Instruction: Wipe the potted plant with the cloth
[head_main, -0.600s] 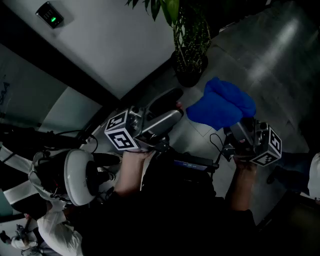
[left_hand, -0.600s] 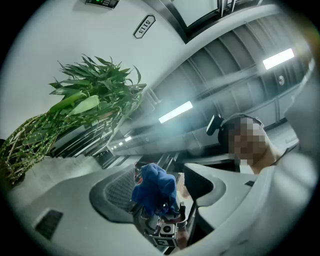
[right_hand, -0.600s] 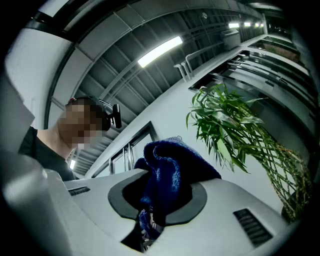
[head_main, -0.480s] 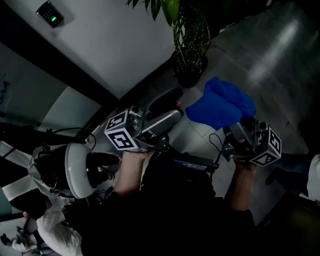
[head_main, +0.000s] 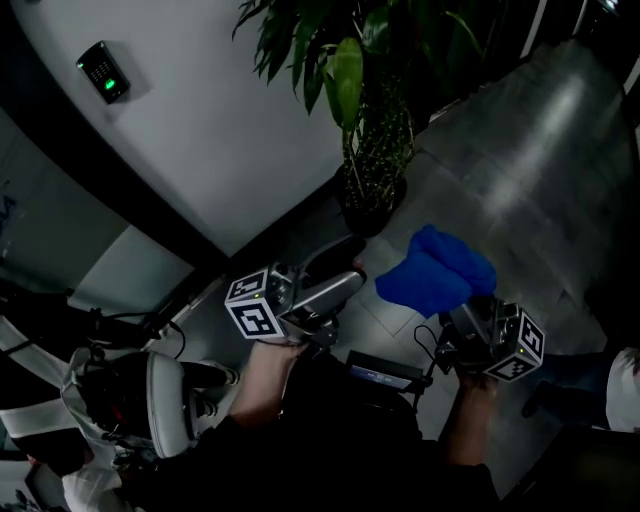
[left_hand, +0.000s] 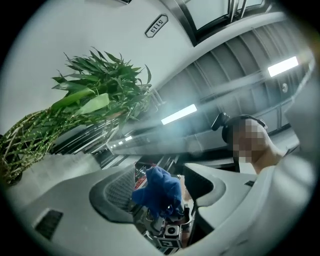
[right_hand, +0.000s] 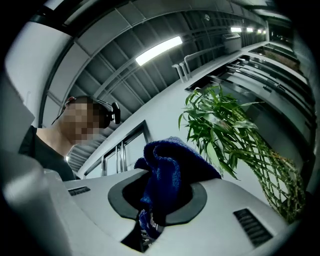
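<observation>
The right gripper (head_main: 462, 312) has its jaws closed on a bunched blue cloth (head_main: 432, 272), which stands up out of them in a thick fold. The gripper is tilted upward. At about nine o'clock from it, the left gripper (head_main: 350, 283) is raised at much the same tilt. Its jaws stand a little apart with nothing between them, and through the gap its own view looks across at the other gripper and the cloth. The potted plant (head_main: 372, 150) stands on the grey floor (head_main: 540, 150) against a white wall (head_main: 230, 120), at roughly twelve o'clock from the two grippers. Its dark pot (head_main: 368, 215) sits low and its long green leaves spread above. The cloth is near the pot, at about five o'clock from it, and is not touching the pot or the leaves. Up on the wall, at ten o'clock, a small keypad (head_main: 101, 70) shows a green light.
</observation>
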